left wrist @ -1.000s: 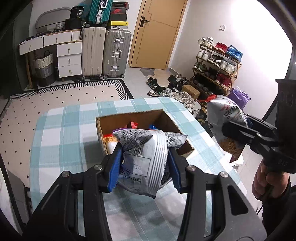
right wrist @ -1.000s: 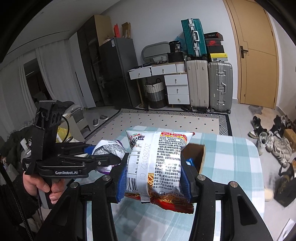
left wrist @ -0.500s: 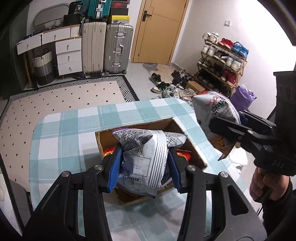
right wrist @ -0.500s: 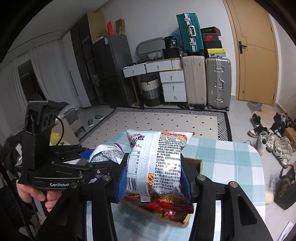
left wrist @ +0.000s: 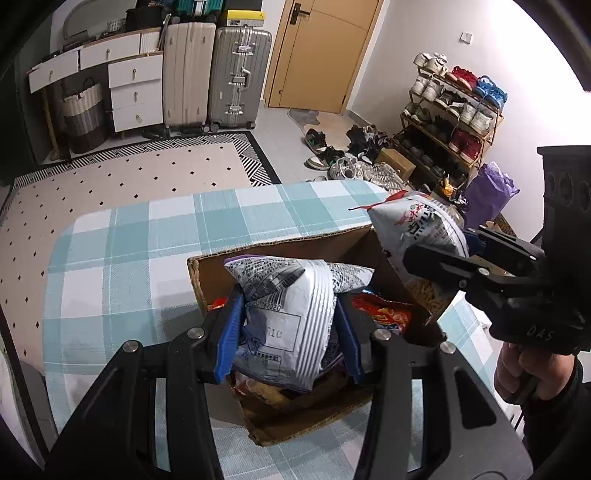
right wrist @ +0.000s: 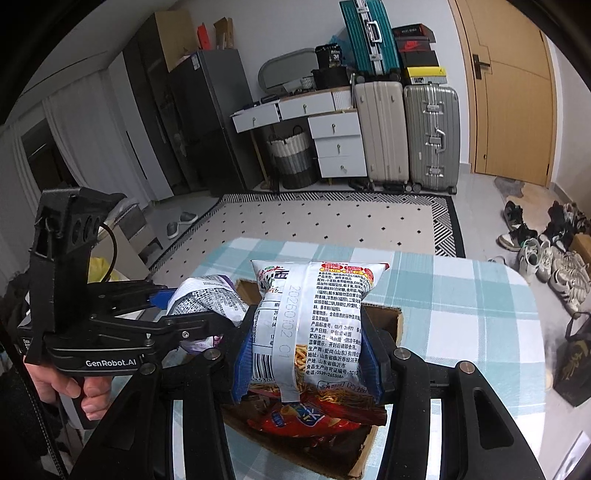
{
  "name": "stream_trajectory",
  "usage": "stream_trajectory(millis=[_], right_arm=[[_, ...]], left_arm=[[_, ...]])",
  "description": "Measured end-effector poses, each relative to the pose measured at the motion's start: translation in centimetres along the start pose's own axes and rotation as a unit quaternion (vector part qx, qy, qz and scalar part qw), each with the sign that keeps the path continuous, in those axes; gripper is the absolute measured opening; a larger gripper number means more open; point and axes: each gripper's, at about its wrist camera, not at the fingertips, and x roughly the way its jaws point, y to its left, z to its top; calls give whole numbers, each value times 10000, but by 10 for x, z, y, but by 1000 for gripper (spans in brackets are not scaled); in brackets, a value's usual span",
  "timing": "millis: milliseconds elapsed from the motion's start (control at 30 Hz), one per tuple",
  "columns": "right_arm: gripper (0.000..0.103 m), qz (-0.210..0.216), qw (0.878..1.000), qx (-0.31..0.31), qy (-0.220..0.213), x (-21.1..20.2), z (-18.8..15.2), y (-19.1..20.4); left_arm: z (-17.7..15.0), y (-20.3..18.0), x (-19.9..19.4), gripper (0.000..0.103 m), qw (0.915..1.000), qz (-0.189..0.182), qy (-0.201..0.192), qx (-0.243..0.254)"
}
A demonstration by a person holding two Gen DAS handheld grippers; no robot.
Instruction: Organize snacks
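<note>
both grippers clamp bags, left (left wrist: 288,328) a grey bag (left wrist: 284,314), right (right wrist: 306,354) a noodle bag (right wrist: 314,317), over the box (left wrist: 207,273) at frame centre; lower each inside the walls before letting go.

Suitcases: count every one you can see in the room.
3: a beige suitcase and a silver suitcase upright side by side on the floor, and a teal suitcase stacked above them. Others may be hidden.

Two claws (left wrist: 288,334) (right wrist: 306,356), two held snack bags (left wrist: 291,325) (right wrist: 314,325), one cardboard box (left wrist: 207,273), two upright suitcases (left wrist: 188,74).

Pale dotted rug (left wrist: 122,177), two suitcases (left wrist: 218,70) beside wooden door (left wrist: 325,51), shoe rack (left wrist: 450,110).
</note>
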Motion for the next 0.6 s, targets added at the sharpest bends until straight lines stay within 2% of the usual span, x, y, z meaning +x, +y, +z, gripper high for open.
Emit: stream_trajectory(millis=[200, 300, 367, 433, 600], right_arm=[[49, -14, 9999, -7, 163, 18, -5, -5], [50, -9, 9997, 20, 259, 26, -7, -8], [56, -59, 9995, 72, 296, 29, -10, -11], [84, -33, 9996, 161, 243, 28, -13, -16], [86, -68, 9993, 354, -61, 7, -17, -28]], left_arm=[[0, 8, 22, 44, 9999, -49, 87, -45], [0, 11, 32, 46, 9997, -210, 121, -84], [0, 13, 43, 58, 9993, -184, 283, -129], [-1, 17, 47, 73, 9992, -143, 305, -226], [-3, 26, 41, 79, 9993, -86, 164, -315]])
